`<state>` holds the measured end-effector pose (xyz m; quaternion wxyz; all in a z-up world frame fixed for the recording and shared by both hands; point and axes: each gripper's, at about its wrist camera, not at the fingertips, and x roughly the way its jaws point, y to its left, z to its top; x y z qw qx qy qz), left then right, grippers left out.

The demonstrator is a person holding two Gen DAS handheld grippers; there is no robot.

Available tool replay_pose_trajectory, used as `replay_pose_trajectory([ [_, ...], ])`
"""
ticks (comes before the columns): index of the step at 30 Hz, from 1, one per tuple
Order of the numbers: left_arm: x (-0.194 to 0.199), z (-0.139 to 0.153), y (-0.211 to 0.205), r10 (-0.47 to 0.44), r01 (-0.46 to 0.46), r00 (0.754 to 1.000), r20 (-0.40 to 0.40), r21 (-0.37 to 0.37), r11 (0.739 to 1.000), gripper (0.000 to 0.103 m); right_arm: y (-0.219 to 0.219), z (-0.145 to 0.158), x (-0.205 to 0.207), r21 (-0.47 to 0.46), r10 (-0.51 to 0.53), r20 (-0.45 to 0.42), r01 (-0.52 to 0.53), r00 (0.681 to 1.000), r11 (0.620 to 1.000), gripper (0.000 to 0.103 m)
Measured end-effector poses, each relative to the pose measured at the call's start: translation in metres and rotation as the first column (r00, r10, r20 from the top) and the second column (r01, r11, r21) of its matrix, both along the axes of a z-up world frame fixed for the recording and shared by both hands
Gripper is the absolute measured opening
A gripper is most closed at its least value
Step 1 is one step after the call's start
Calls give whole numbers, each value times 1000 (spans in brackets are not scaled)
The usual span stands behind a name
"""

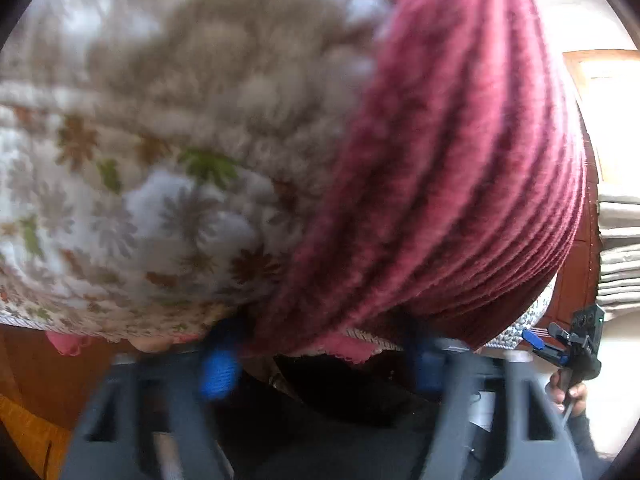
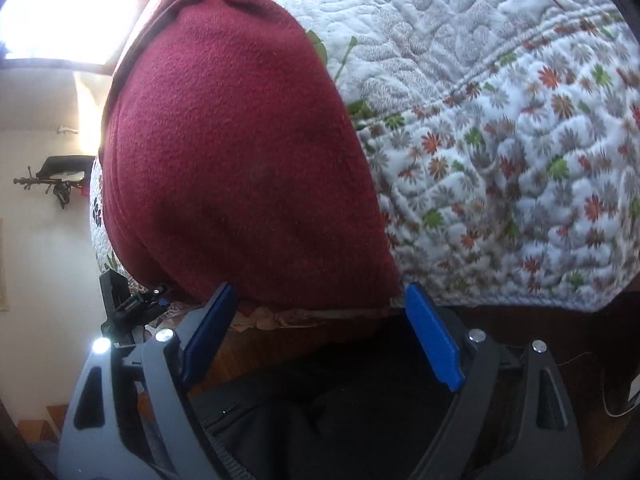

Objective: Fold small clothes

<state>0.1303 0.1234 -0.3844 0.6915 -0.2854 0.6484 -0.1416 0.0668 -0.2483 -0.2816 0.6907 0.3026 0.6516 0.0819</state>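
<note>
Maroon garment (image 2: 240,152) on floral quilt (image 2: 500,140), both claws gaping and empty, left view blurred, right crisp

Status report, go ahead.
Left gripper open, right gripper open. Maroon garment flat on floral quilt, unheld. Nothing in the way.

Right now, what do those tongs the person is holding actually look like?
The right tongs have two grey plastic fingers with triangular cut-outs and silver bolts, each tipped with a flat blue pad. A small bright light glows on the frame. The left tongs match but are blurred. At the edge of the left view, a hand in a dark sleeve grips the other tool.
</note>
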Motion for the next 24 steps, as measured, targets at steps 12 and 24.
replay_pose_trajectory([
  [12,-30,57,34,93,-94,996,-14,-166,982,7,1,-18,-18,49,-102,11,102,995,994,87],
  [24,-53,142,71,195,-199,979,-52,-416,887,6,-18,-83,-42,258,-259,-52,264,964,929,88],
])
